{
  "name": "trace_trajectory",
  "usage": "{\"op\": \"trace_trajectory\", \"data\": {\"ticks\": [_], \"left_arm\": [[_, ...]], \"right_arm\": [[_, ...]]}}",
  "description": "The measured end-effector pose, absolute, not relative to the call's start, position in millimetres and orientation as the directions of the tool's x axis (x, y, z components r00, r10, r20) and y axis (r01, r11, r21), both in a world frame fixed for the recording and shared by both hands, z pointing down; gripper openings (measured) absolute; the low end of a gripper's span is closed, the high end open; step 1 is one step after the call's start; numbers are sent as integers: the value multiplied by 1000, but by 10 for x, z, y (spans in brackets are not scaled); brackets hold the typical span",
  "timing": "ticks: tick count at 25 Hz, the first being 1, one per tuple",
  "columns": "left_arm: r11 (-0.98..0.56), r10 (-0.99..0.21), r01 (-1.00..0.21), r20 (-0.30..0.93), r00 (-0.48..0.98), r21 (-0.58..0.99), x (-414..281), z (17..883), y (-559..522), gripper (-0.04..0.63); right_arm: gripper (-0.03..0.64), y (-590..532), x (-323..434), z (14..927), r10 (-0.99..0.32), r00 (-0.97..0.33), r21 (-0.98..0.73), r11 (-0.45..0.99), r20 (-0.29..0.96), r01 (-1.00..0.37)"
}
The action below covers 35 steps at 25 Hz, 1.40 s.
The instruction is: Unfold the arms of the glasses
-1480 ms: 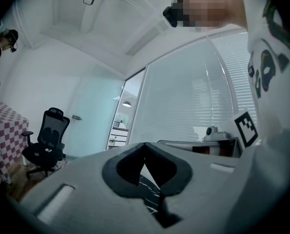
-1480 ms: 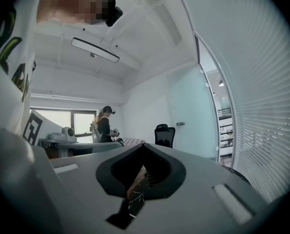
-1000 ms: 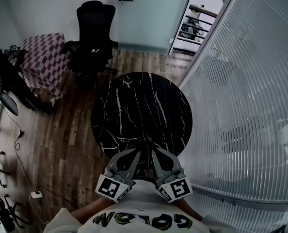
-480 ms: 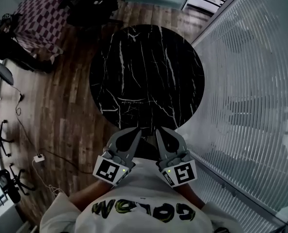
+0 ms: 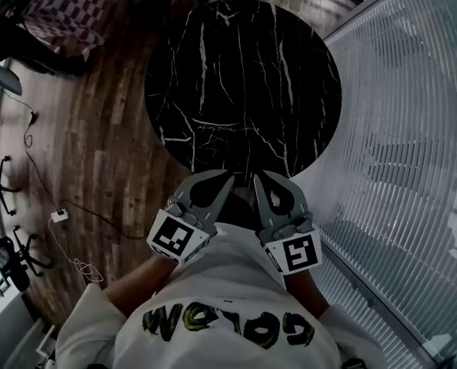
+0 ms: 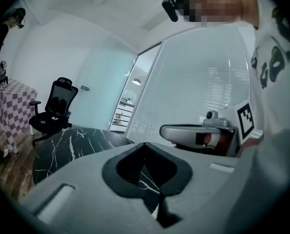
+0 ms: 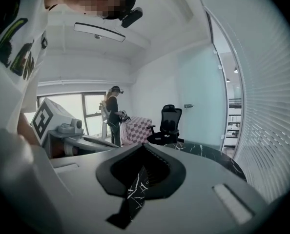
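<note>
No glasses show in any view. A round black marble table [image 5: 244, 75] stands in front of me, and its top looks bare. My left gripper [image 5: 227, 175] and right gripper [image 5: 258, 177] are held side by side close to my body, over the table's near edge, pointing at the table. Both are shut, the tips of each pair meeting with nothing between them. The left gripper view looks past the closed left gripper [image 6: 145, 143] to the table [image 6: 72, 147] and the right gripper's side [image 6: 184, 132]. The right gripper view shows the right gripper [image 7: 144, 145] closed likewise.
A black office chair [image 7: 168, 123] and a checkered-cloth table [image 5: 67, 6] stand beyond the marble table. A person [image 7: 113, 113] stands by the far window. A slatted glass wall [image 5: 413, 129] runs along the right. A cable and plug [image 5: 58, 216] lie on the wooden floor.
Both grippers have sunk together in front of my body, still shut. The head view has tipped further down, so the table now sits higher in the picture.
</note>
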<state>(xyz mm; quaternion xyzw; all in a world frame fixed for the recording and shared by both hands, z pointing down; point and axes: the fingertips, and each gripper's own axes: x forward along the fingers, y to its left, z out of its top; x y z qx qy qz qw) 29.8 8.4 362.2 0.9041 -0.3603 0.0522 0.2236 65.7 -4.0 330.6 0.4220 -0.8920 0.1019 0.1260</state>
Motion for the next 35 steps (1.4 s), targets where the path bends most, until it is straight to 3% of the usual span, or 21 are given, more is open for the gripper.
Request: {"op": "trace_trajectory", "data": {"ticks": [16,35], "left_arm": [[-537,-583,-726,433,687,429,243,4849,-39,11],[-372,-532,-785,580,617,495,322,6224,-121,23]], "right_arm": [[8,-453,480,4241,-511,-698,40,820,501,-571],[25,-701,481,5911,-318,-620,64,916,717,-395]]}}
